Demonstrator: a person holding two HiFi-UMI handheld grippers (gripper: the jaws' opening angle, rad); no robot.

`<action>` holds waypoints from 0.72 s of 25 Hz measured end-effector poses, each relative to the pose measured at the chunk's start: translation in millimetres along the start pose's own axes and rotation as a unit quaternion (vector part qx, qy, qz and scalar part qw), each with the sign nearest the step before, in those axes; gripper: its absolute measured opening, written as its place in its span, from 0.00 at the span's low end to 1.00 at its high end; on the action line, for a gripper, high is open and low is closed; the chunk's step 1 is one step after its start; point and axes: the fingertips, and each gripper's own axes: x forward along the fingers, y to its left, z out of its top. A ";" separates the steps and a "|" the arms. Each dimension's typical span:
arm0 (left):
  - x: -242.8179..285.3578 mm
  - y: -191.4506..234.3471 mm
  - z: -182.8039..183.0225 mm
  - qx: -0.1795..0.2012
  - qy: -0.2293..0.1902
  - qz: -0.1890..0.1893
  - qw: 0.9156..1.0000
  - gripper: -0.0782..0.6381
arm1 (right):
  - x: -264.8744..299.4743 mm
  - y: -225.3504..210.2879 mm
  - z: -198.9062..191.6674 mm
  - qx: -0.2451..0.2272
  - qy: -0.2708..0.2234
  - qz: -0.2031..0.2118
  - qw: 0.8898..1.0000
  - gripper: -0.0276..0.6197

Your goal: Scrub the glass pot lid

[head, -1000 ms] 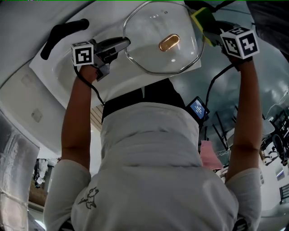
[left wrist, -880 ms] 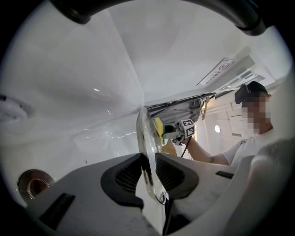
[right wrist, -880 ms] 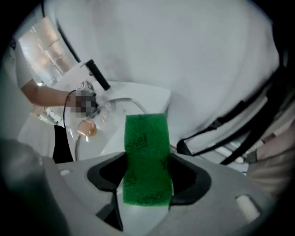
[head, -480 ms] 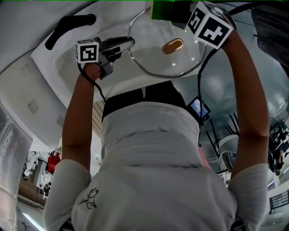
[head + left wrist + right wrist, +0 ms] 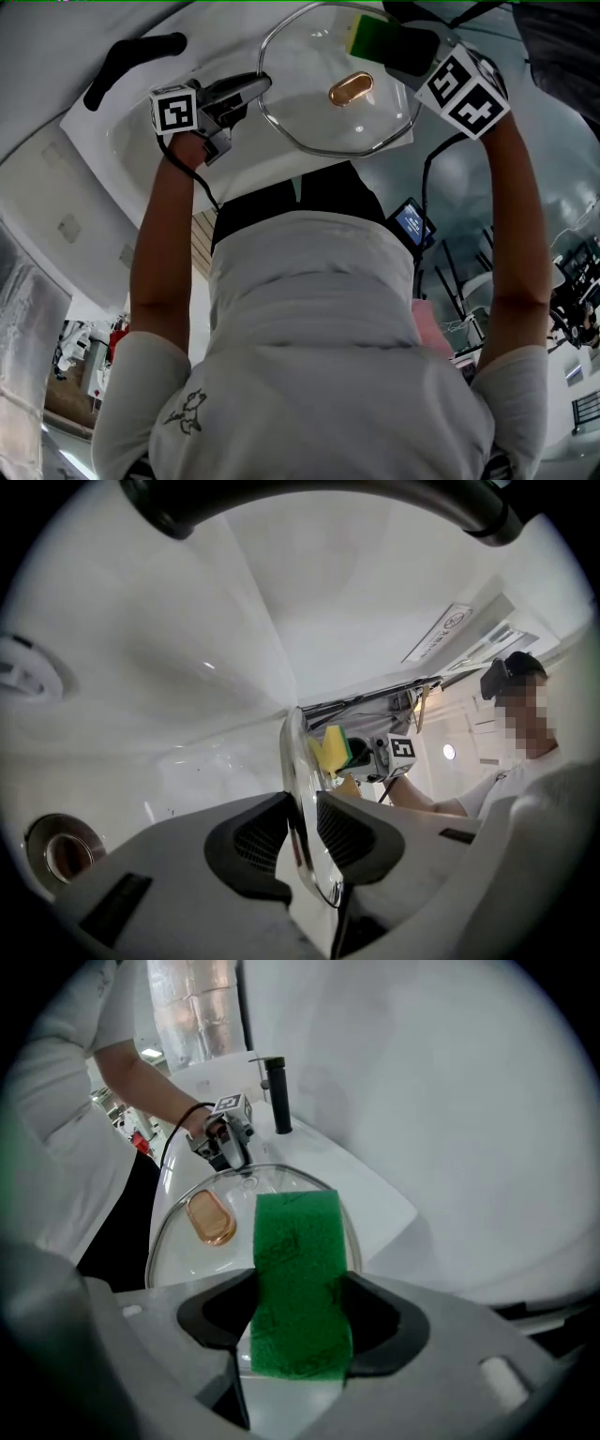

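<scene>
Left gripper [image 5: 261, 87] clamped on the rim of the glass pot lid [image 5: 309, 117], held over the sink [image 5: 122, 141]; sponge [image 5: 368, 36] gripped by the right gripper [image 5: 394, 45] at the lid's far edge. Scrubbing judged under way; next, sponge to be pressed flat and swept across.

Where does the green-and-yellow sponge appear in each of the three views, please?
Head view: the sponge is at the top, right of centre, at the upper rim of the glass pot lid.
Left gripper view: the sponge is small, just right of centre, beside the lid's edge.
Right gripper view: the sponge is at bottom centre, clamped in the right gripper.
Shared landmark: the glass pot lid.
</scene>
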 end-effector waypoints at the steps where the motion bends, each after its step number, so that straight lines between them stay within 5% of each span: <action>1: 0.0 0.2 -0.4 -0.002 -0.001 0.000 1.000 0.24 | -2.1 4.1 -7.7 0.011 0.000 -0.005 1.000 0.49; 10: 3.5 -1.8 -0.4 -0.005 0.002 -0.007 1.000 0.24 | -14.9 77.8 -69.4 0.123 0.012 -0.034 0.992 0.49; 18: 2.5 -1.5 -1.1 -0.006 0.003 -0.012 1.000 0.24 | 3.0 172.9 -50.0 0.139 0.023 -0.017 0.990 0.49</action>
